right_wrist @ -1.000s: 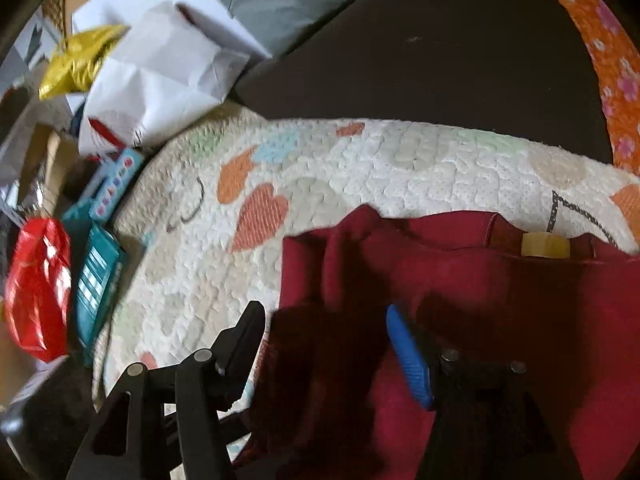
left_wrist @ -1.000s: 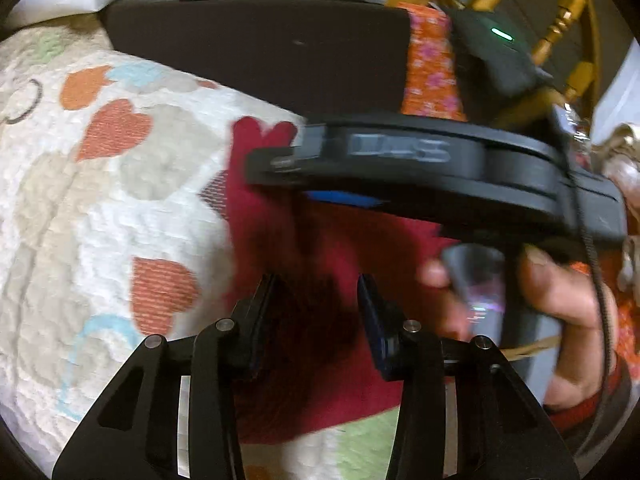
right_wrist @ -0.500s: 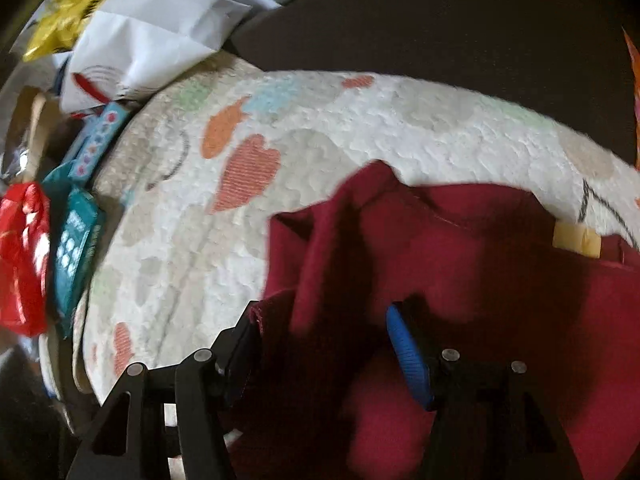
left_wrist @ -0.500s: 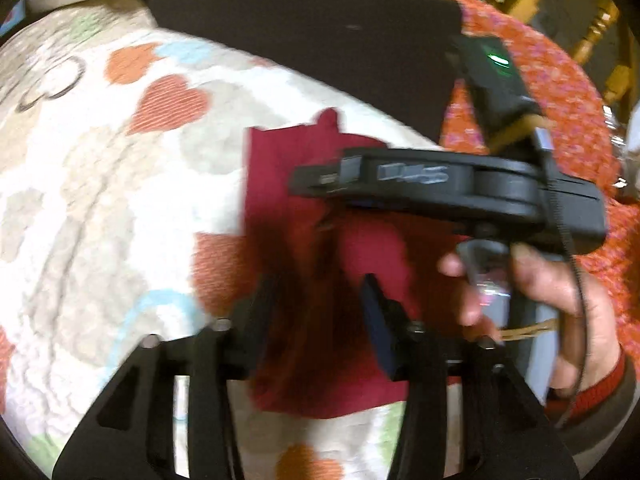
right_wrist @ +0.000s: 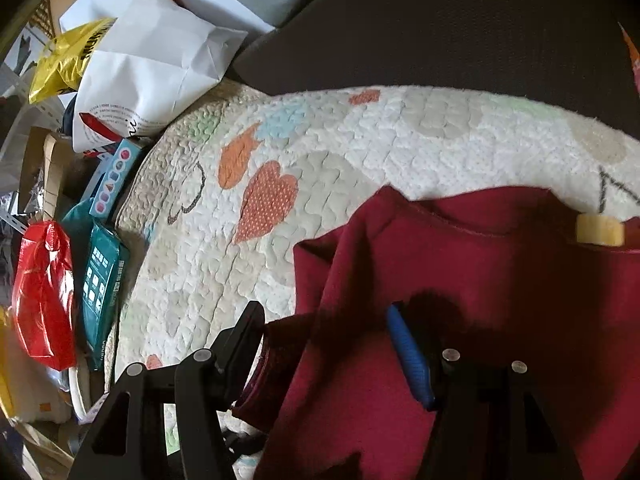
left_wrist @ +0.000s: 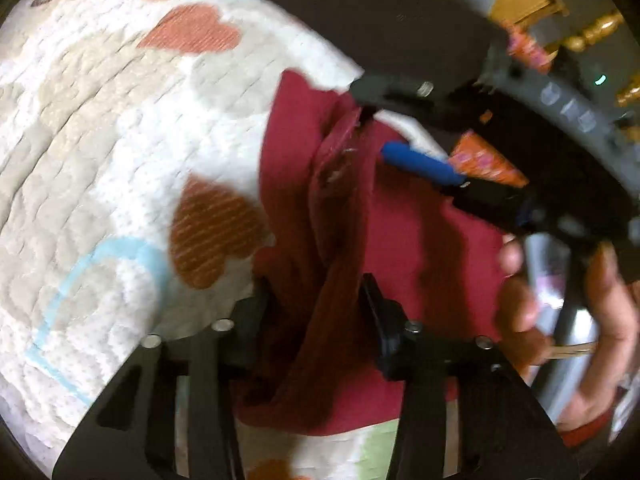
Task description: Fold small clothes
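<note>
Left wrist: maroon garment (left_wrist: 340, 240) bunched between closing left tongs (left_wrist: 316, 304).

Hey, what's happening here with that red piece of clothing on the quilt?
A person is folding a small dark red garment on a heart-patterned quilt, holding tongs in each hand. The left tongs are closing on a bunched fold of the cloth. The right tongs straddle another part of it, jaws apart. The garment is rumpled and only partly gathered, not yet folded.
</note>
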### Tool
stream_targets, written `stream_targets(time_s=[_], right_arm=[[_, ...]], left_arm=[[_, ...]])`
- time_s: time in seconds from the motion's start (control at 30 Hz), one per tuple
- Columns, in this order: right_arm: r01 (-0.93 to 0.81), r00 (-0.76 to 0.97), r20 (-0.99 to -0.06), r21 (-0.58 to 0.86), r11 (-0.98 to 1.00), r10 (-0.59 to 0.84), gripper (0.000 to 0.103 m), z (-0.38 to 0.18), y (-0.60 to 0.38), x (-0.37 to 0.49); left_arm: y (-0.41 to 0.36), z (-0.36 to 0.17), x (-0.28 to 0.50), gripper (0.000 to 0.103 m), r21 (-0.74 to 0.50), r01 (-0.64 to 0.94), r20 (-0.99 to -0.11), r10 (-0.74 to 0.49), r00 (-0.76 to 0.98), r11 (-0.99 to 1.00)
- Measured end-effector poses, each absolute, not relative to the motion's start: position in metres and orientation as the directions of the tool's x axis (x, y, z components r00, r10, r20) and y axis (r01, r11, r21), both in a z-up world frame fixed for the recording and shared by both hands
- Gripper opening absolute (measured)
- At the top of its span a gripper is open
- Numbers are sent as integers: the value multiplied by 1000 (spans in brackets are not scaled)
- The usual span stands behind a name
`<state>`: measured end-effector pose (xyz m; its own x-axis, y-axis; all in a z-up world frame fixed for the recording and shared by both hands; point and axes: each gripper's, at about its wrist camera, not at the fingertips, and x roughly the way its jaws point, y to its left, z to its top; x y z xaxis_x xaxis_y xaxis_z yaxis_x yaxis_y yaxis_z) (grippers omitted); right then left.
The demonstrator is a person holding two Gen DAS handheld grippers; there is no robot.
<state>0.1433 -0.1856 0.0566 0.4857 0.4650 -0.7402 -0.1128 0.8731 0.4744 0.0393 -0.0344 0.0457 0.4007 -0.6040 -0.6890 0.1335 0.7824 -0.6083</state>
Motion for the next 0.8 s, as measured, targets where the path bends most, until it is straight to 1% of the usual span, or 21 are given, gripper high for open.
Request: stream_targets(time_s=[0.13, 0.2, 0.23, 0.3, 0.37, 0.43, 0.5, 0.53, 0.57, 0.6, 0.63, 0.67, 0.7, 0.77, 0.8], right_arm=[[-122, 508, -721, 482, 868, 471, 64, 71, -197, 137], [-131, 503, -718, 486, 864, 480, 68, 77, -199, 136], [-136, 494, -721, 488, 862, 486, 69, 78, -199, 136], [-159, 445, -751, 470, 869, 487, 70, 77, -192, 138], [-182, 407, -790, 421, 889, 458, 70, 73, -185, 138], [-199, 382, -836, 344, 918, 395, 69, 68, -175, 139], [-205, 359, -862, 301, 931, 358, 69, 58, -172, 139], [-214, 352, -865, 299, 930, 358, 65, 54, -172, 139], [-242, 338, -866, 299, 923, 369, 52, 49, -170, 136], [-258, 339, -863, 298, 919, 374, 36, 46, -170, 133], [-266, 369, -856, 276, 924, 361, 31, 47, -172, 128], [-263, 411, -843, 255, 930, 347, 23, 52, -178, 122], [-263, 427, -834, 255, 931, 349, 21, 56, -181, 118], [-253, 491, -790, 274, 928, 367, 19, 75, -206, 104], [-248, 522, -767, 283, 927, 374, 19, 86, -221, 95]], left_arm=[[-56, 71, 26, 33, -564, 299, -636, -636, 437, 770], [-66, 76, 22, 33, -558, 340, -622, -652, 432, 757], [-71, 76, 21, 33, -552, 352, -622, -654, 430, 756], [-76, 77, 18, 33, -533, 366, -630, -646, 430, 763], [-78, 77, 15, 33, -526, 370, -635, -643, 428, 766], [-80, 78, 16, 33, -528, 365, -639, -642, 424, 766], [-84, 77, 14, 33, -529, 360, -643, -640, 420, 768], [-83, 79, 13, 33, -524, 358, -651, -634, 417, 773], [-83, 82, 13, 33, -517, 356, -658, -628, 415, 778], [-86, 84, 12, 33, -510, 356, -664, -622, 415, 783], [-88, 88, 12, 33, -510, 357, -665, -622, 413, 782], [-90, 93, 12, 33, -523, 360, -660, -634, 403, 773], [-91, 98, 15, 33, -538, 364, -650, -649, 394, 760], [-92, 120, 14, 34, -577, 394, -597, -698, 394, 716], [-94, 127, 12, 38, -584, 408, -579, -713, 396, 702]])
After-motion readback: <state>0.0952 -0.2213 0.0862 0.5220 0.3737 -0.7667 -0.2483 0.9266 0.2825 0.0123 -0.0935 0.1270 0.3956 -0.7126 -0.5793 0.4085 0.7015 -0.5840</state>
